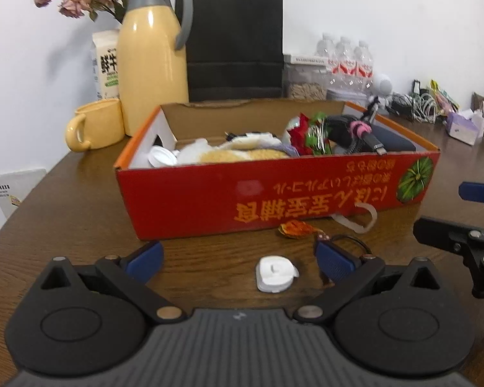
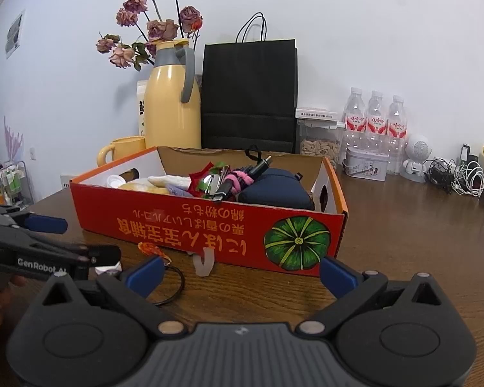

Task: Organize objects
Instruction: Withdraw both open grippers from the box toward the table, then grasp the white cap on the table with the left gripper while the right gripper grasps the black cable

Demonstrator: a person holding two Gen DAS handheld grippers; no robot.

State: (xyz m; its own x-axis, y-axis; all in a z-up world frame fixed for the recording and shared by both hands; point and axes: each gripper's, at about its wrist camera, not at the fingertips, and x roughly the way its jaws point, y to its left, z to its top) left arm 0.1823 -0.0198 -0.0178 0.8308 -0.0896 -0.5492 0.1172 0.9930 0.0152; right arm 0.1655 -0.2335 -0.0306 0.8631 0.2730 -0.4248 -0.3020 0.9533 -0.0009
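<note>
On my left gripper (image 2: 64, 242), at nine o'clock, I read "GenRobot", perhaps "AI" after; the red box (image 2: 209, 225) carries upside-down orange characters.

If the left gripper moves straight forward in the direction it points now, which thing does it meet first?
Most likely the small white plastic piece, lying on the brown wooden table between the open fingers of the left gripper. Beyond it stands the red cardboard box. Depth is hard to judge; the gripper could pass above the piece.
</note>
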